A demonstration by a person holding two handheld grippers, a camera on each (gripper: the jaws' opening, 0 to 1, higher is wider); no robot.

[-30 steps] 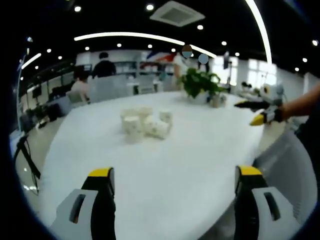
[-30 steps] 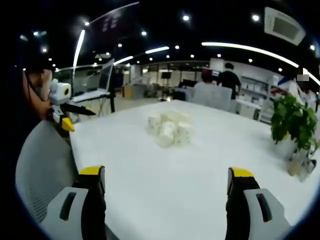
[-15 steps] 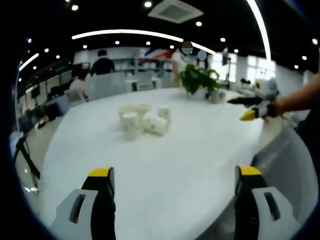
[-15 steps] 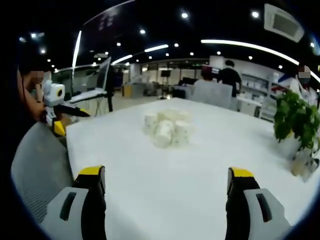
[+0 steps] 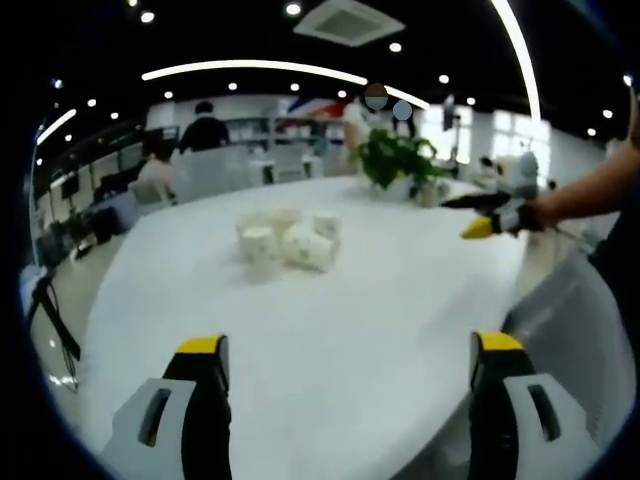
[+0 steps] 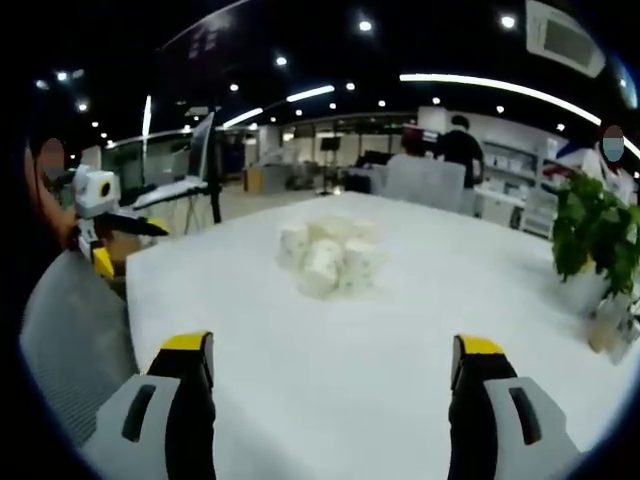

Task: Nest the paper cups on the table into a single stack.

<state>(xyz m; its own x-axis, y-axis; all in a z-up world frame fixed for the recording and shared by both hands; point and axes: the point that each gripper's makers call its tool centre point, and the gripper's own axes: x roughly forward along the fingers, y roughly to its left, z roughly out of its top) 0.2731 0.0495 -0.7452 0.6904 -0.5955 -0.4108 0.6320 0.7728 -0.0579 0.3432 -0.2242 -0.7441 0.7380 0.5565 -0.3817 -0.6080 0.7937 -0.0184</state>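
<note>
Paper cups (image 5: 285, 240) sit clustered near the middle of the white table (image 5: 330, 330), one lying on its side, well ahead of both my grippers. My left gripper (image 5: 350, 350) has its jaws spread wide, holding nothing; my right gripper (image 6: 335, 350) is likewise spread wide. A potted plant (image 6: 590, 245) stands well apart from the cups.

Bright, even indoor light from ceiling strip lights (image 5: 260, 70) and recessed spots; white counter (image 5: 330, 320) near glare, shadows faint; overall soft blur, paper cups (image 6: 325, 258) without detail; strong fisheye bending at edges.
</note>
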